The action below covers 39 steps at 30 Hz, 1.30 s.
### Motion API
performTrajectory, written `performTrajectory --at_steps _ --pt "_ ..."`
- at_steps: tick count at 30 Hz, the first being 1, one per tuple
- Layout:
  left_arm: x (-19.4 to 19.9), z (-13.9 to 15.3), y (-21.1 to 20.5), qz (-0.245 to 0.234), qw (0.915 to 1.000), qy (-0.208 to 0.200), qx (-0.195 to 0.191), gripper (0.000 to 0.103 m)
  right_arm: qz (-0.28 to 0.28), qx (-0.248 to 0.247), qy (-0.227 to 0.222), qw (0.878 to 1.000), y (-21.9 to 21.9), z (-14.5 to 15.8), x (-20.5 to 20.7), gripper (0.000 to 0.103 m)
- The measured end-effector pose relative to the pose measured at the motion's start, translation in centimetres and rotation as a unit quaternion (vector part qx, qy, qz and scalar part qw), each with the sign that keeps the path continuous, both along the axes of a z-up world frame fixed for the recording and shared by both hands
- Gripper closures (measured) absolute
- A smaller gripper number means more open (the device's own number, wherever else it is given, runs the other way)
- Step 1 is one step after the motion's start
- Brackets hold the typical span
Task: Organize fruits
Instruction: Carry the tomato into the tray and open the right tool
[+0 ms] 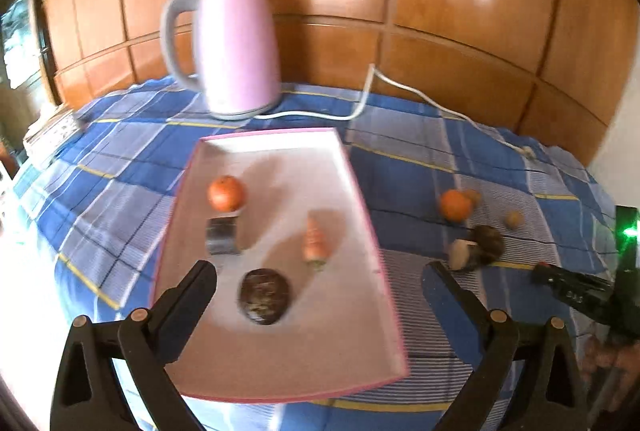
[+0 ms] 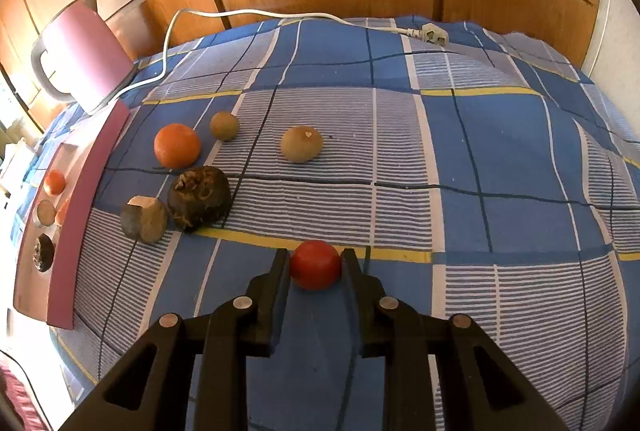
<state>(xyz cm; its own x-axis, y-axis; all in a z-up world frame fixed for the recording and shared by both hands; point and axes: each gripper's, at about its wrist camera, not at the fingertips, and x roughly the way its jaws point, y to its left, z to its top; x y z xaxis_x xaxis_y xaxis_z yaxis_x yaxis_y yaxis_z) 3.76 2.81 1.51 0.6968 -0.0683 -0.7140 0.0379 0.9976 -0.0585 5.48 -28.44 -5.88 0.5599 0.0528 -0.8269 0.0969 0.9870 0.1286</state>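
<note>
Your right gripper pinches the red ball between its fingers. Your left gripper is spread wide, the dark round fruit lying between its fingers.

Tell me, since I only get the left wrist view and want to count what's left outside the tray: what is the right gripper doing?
Observer: The right gripper is shut on a red round fruit just above the checked cloth.
Operator: Anything on the cloth I can't make out?
Observer: Two tan round fruits lie apart beyond the orange.
Operator: And the cord?
Observer: The kettle's white cord ends in a loose plug on the cloth.
</note>
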Motion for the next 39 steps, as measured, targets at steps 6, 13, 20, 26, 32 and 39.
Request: performTrajectory --at_steps 6,13,20,26,32,39 --pt "-0.2 -0.7 2.5 0.042 0.9990 0.011 -0.010 0.000 0.001 -0.002 0.001 1.000 0.6 0.3 0.0 0.078" --pt "-0.5 -1.0 3.9 0.051 0.9980 0.015 -0.033 0.000 0.050 0.010 -0.020 0.998 3.8 2.7 0.2 0.078" --pt "-0.8 -1.4 5.4 0.068 0.9970 0.020 -0.033 0.000 0.137 0.027 -0.026 0.990 9.5 4.1 1.4 0.078" --pt "-0.9 -1.5 8.1 0.106 0.9929 0.019 -0.051 0.000 0.189 0.075 -0.012 0.979 14.0 4.6 3.4 0.078" --pt "-0.4 -2.3 9.8 0.118 0.9910 0.036 -0.053 0.000 0.222 0.088 -0.008 0.971 18.6 5.2 6.6 0.078" --pt "-0.5 -3.0 11.1 0.120 0.9888 0.045 -0.077 0.000 0.232 0.065 -0.001 0.970 23.3 4.5 10.0 0.077"
